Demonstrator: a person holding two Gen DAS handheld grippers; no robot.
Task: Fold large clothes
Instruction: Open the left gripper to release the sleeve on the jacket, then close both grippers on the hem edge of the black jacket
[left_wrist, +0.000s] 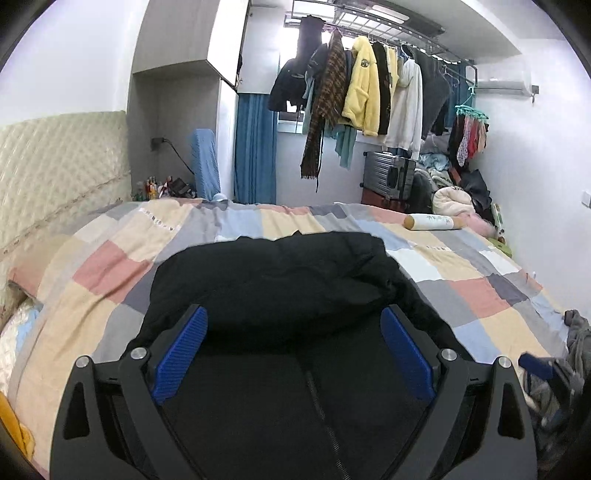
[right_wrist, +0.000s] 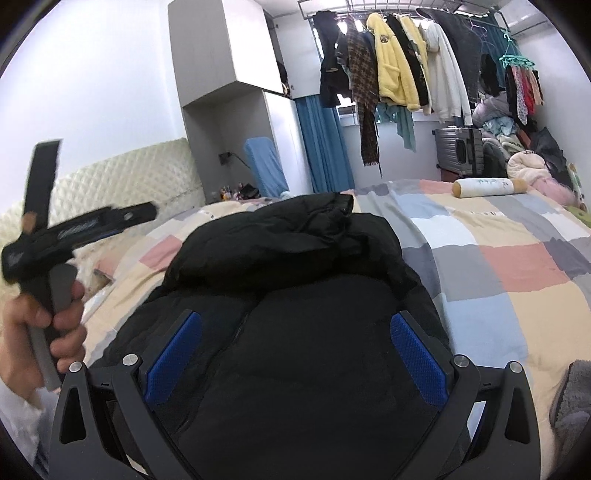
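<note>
A black puffer jacket (left_wrist: 280, 280) lies folded in a bulky heap on the patchwork bedspread (left_wrist: 122, 266); it also shows in the right wrist view (right_wrist: 295, 258). My left gripper (left_wrist: 293, 317) is open and empty, its blue pads (left_wrist: 181, 354) spread wide just above the jacket's near part. My right gripper (right_wrist: 295, 321) is open and empty too, pads (right_wrist: 419, 358) wide apart over the jacket's near half. In the right wrist view the left hand-held gripper (right_wrist: 48, 236) shows raised at the far left, blurred.
A white bolster pillow (left_wrist: 432, 222) lies at the bed's far right. A grey garment (right_wrist: 572, 398) lies at the near right edge. The padded headboard (left_wrist: 55, 166) is on the left. A clothes rack (left_wrist: 369, 85), suitcase (left_wrist: 388, 175) and clothes pile stand beyond the bed.
</note>
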